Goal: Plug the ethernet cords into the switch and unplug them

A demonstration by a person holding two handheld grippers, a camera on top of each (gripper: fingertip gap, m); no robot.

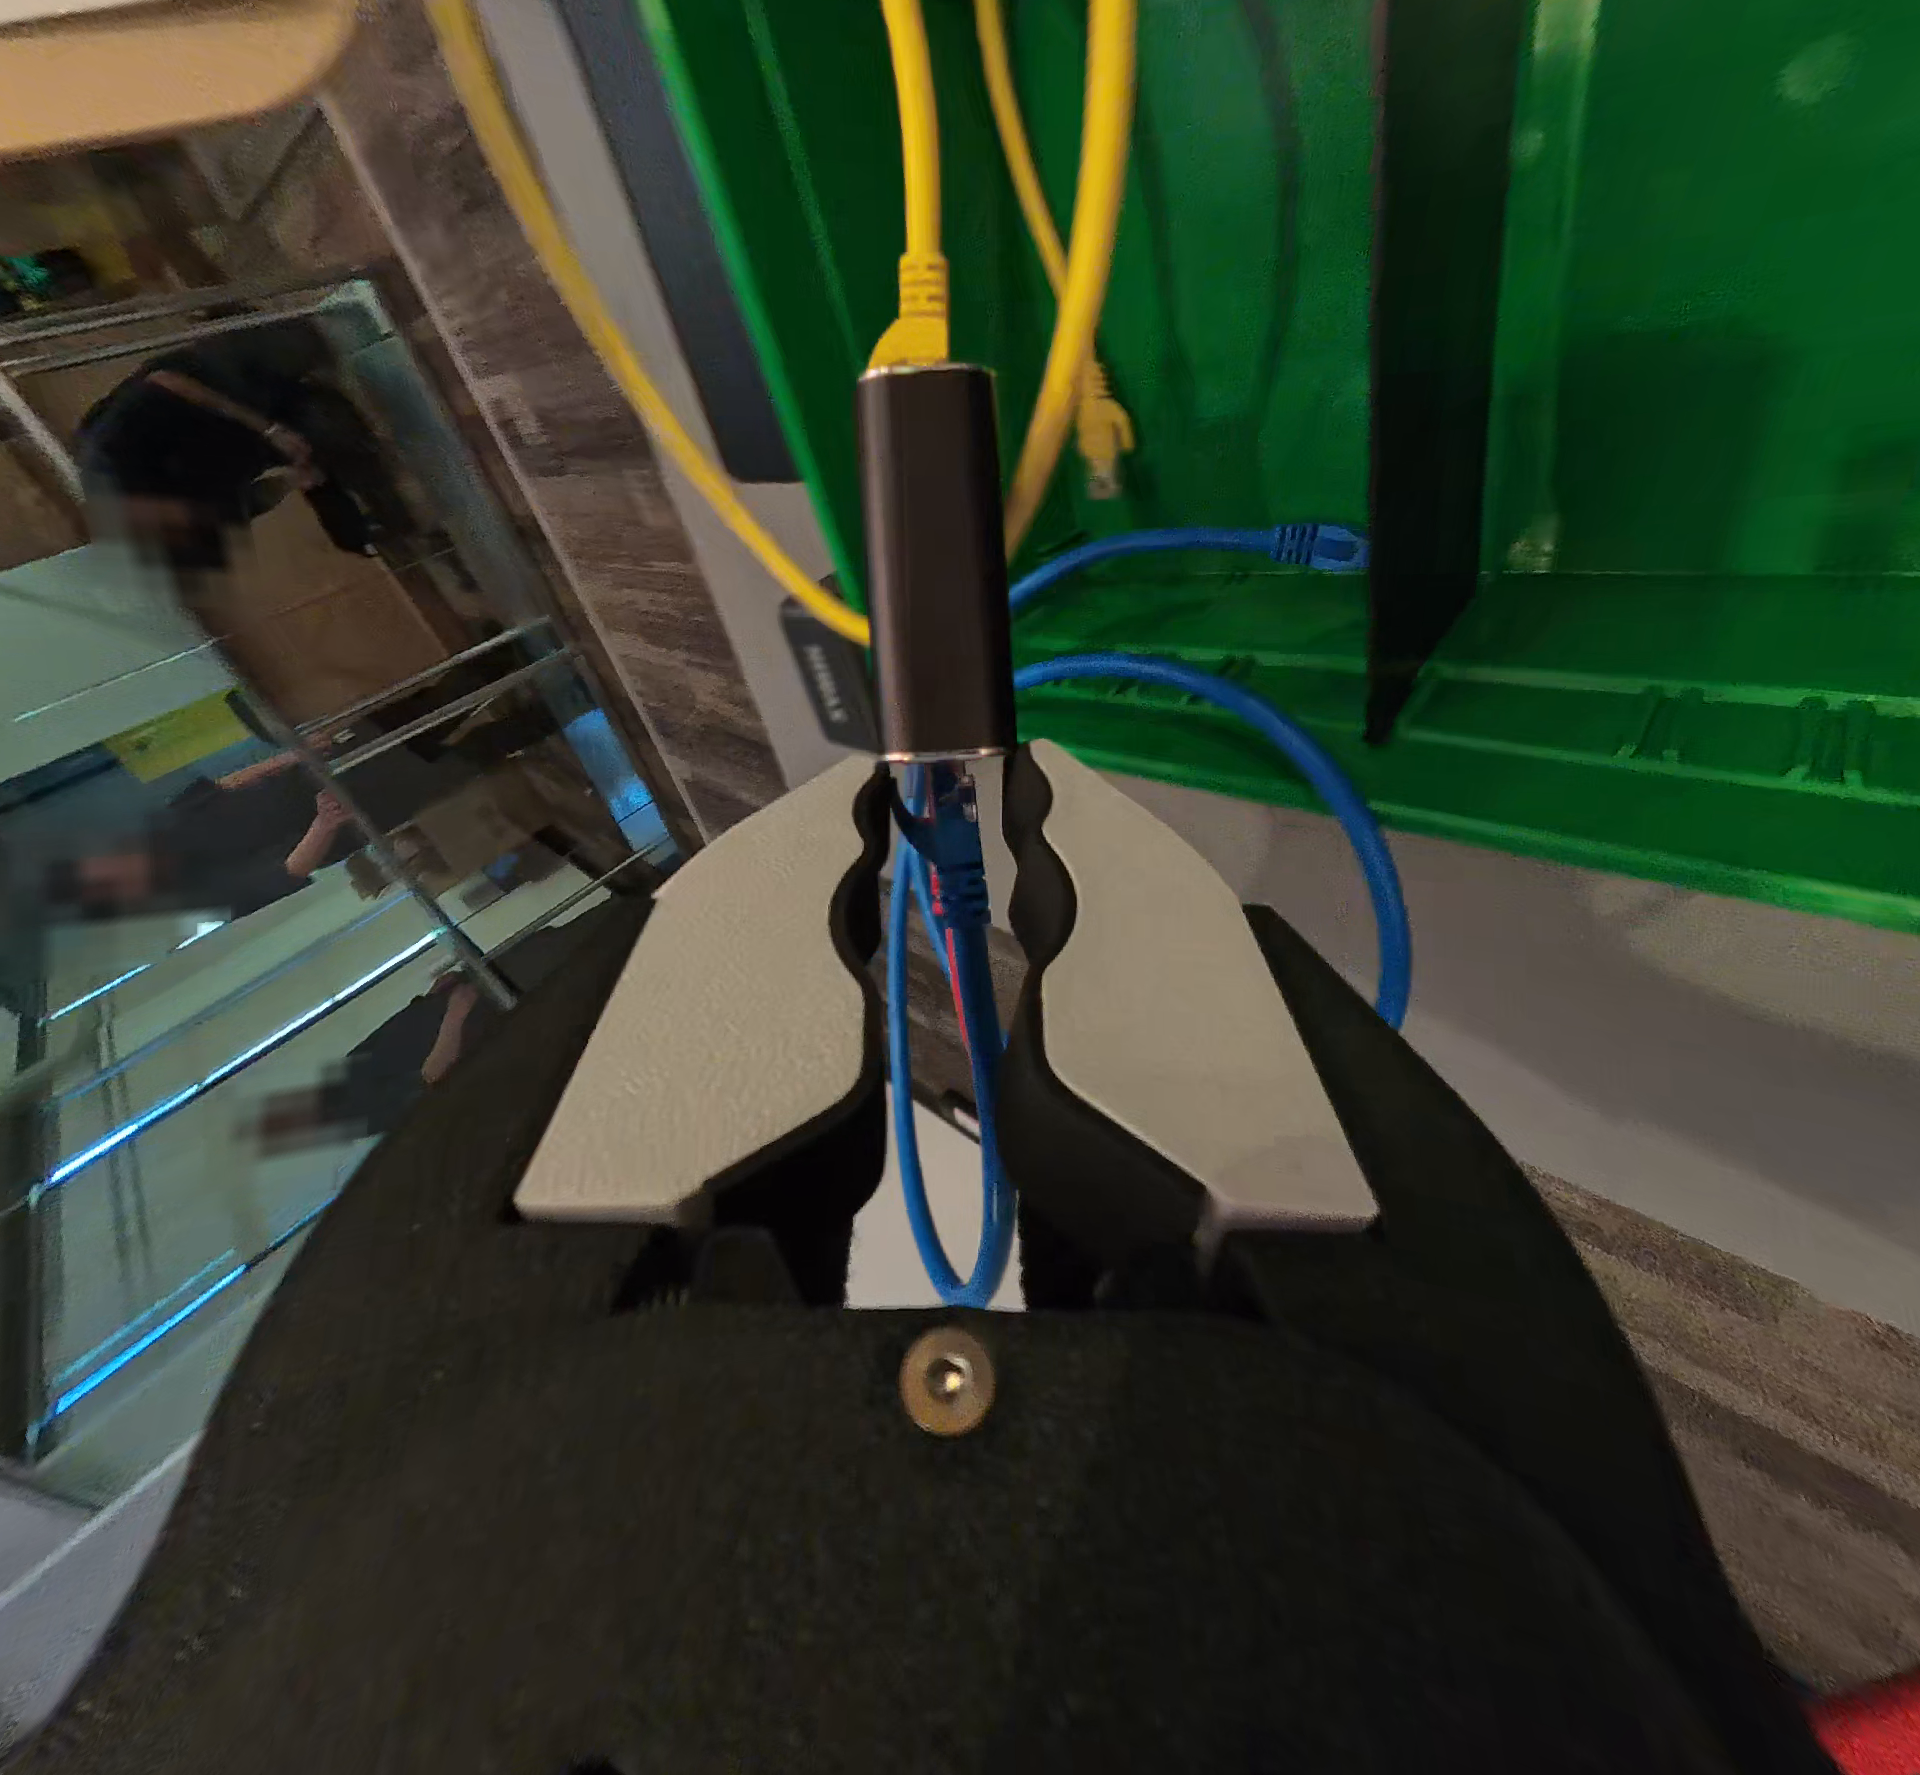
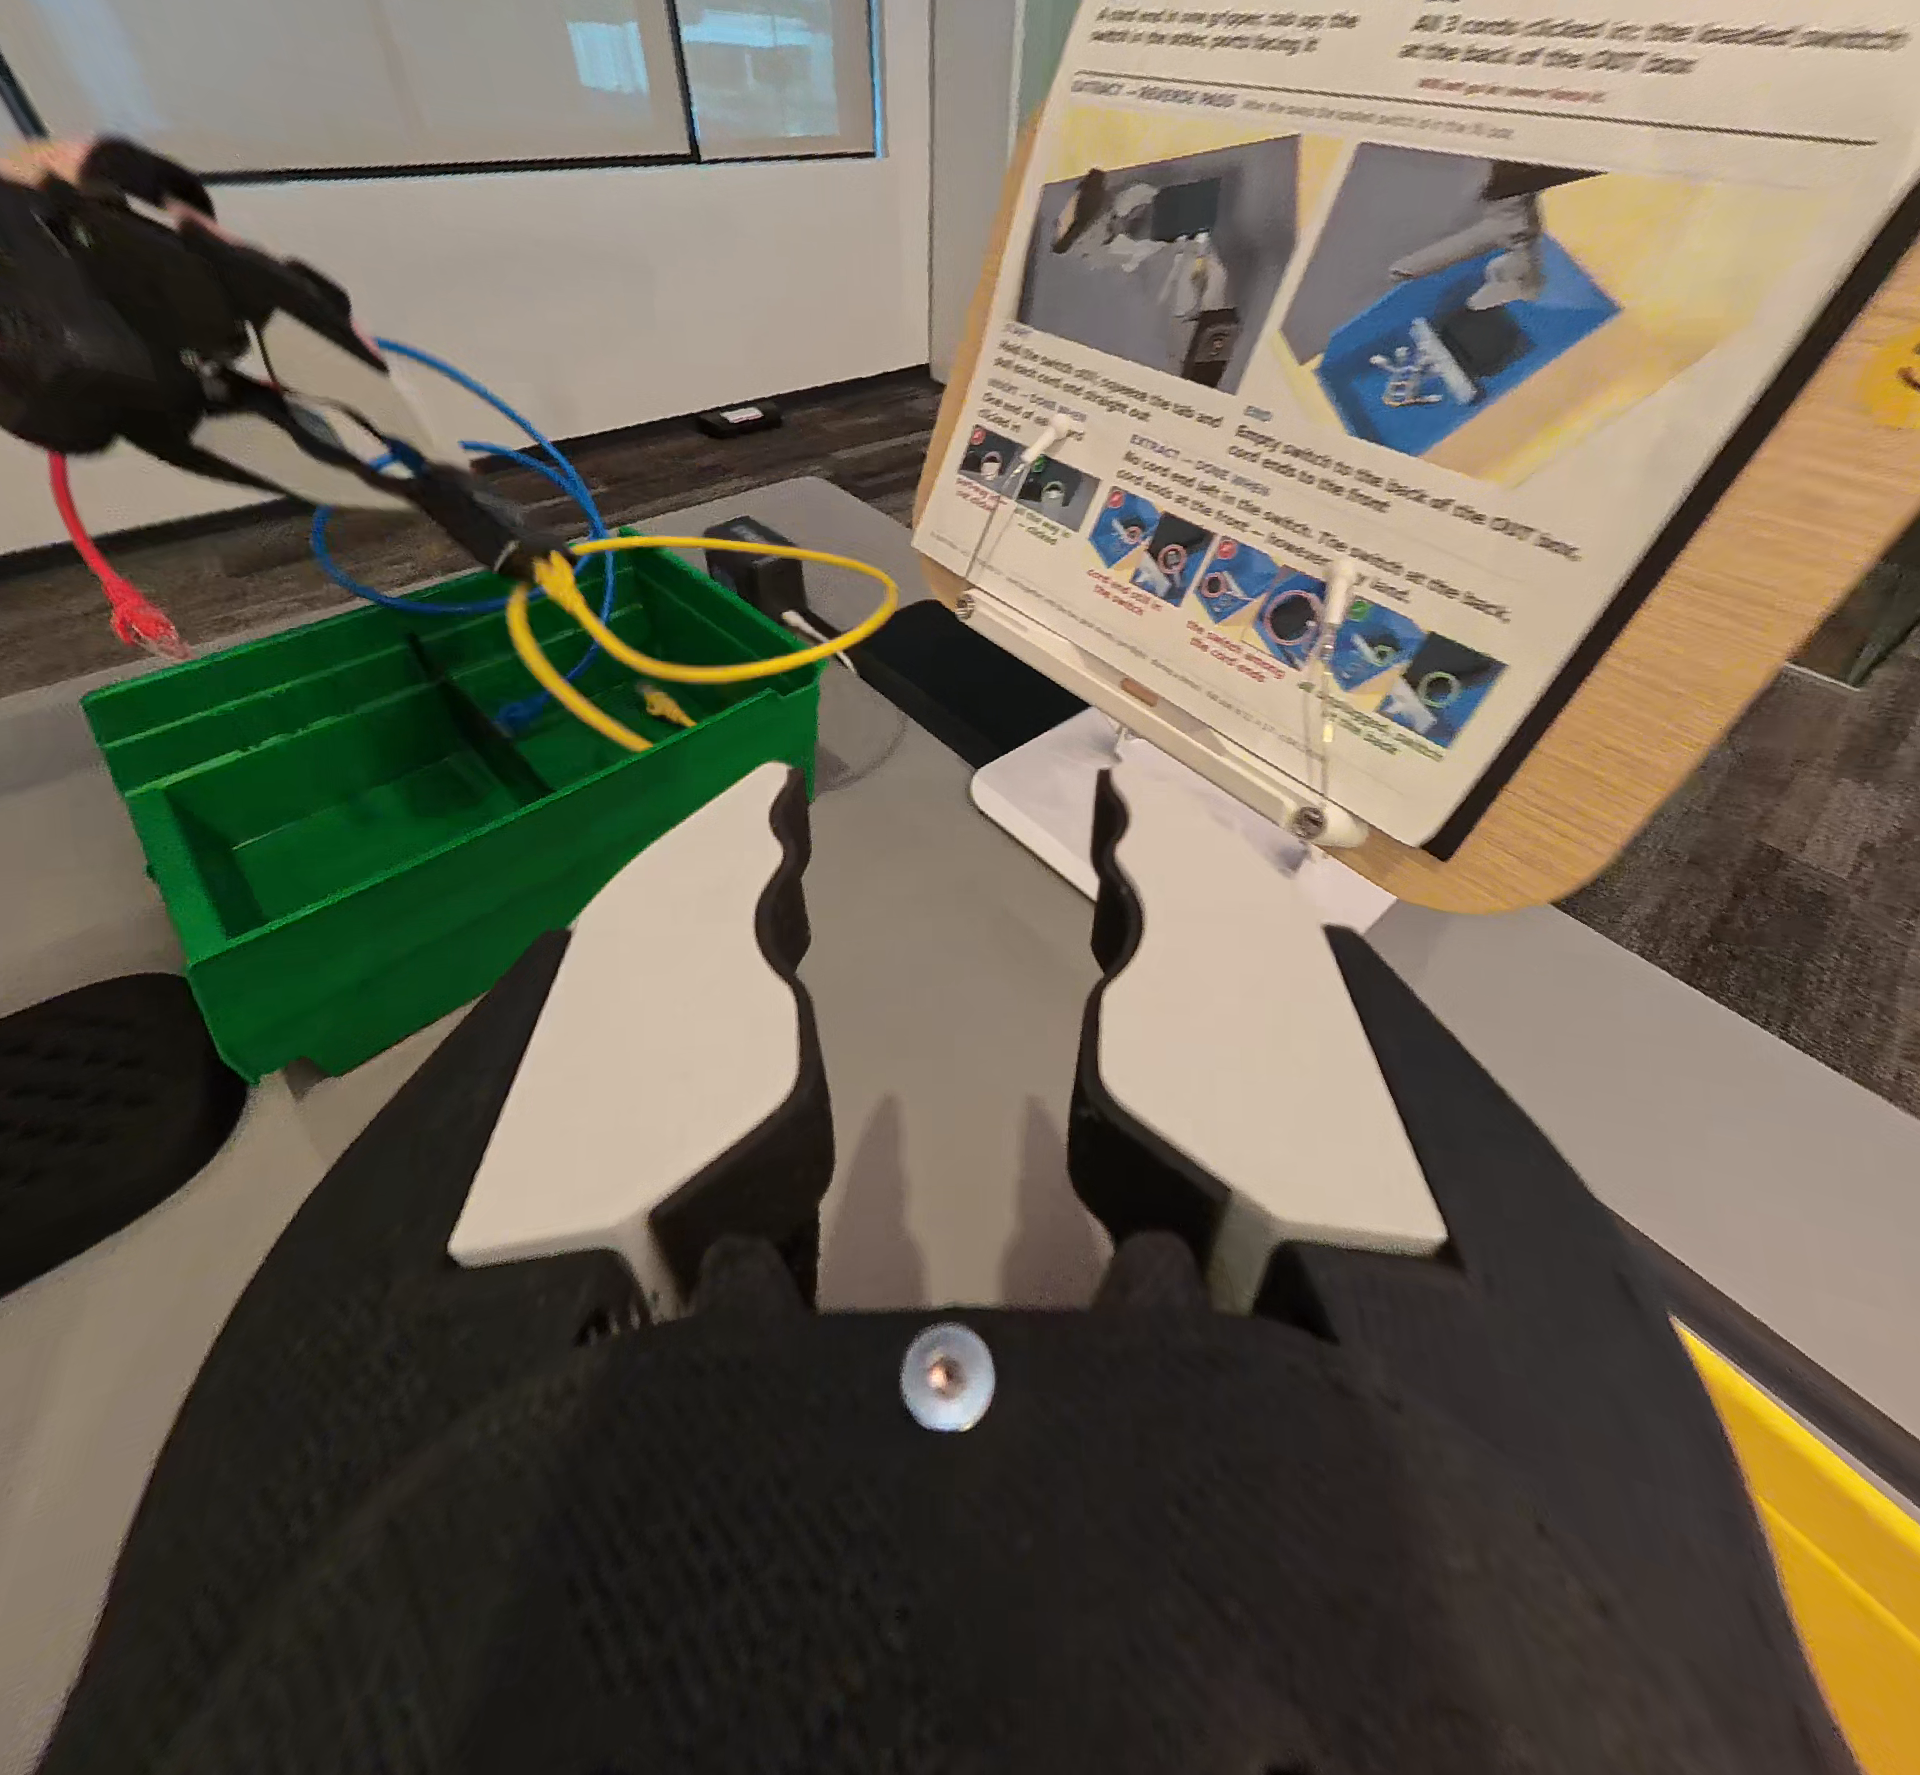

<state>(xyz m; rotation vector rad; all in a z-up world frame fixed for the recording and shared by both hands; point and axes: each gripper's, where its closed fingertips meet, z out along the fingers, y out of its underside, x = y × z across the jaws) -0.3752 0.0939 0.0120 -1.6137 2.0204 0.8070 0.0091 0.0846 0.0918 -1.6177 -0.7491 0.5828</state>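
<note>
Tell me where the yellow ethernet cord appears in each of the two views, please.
Left wrist view: the yellow ethernet cord hangs at top centre, plugged into the far end of the black switch.
Right wrist view: it loops at left of centre, beyond the left hand-held gripper, above the green bin.
Shared landmark: the green bin.

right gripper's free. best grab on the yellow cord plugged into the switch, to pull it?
Probably the ribbed boot of the yellow cord, right where it enters the switch. Come from the far end, opposite the left gripper, in line with the switch. The right gripper is open.
</note>
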